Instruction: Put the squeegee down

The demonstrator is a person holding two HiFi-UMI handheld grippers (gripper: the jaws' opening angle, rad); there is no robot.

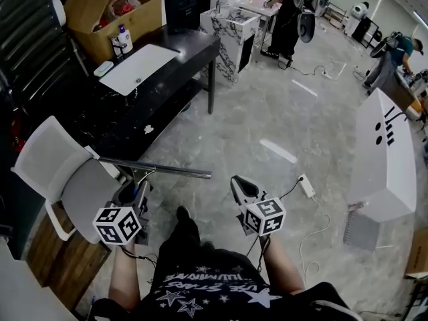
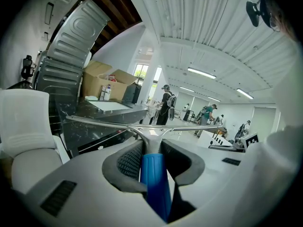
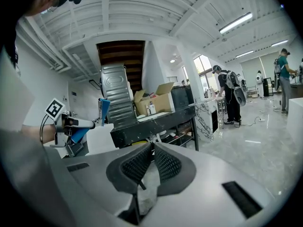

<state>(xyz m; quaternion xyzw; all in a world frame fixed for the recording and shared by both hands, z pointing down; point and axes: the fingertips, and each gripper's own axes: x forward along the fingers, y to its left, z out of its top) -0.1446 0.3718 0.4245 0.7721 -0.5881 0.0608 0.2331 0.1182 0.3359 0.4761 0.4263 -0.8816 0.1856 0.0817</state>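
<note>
My left gripper is shut on the squeegee, whose long metal blade lies crosswise just ahead of the jaws, above the floor beside the white chair. In the left gripper view the blue handle is pinched between the dark pads and the blade spans the picture, with the left gripper pointing toward the black table. My right gripper hangs to the right with its jaws together and nothing seen between them. The right gripper view shows the pads meeting and, at left, the squeegee end-on.
A black table ahead carries a white board and a cardboard box. A white chair stands close at left. A power strip with cables lies on the marbled floor, a white cabinet at right. People stand far back.
</note>
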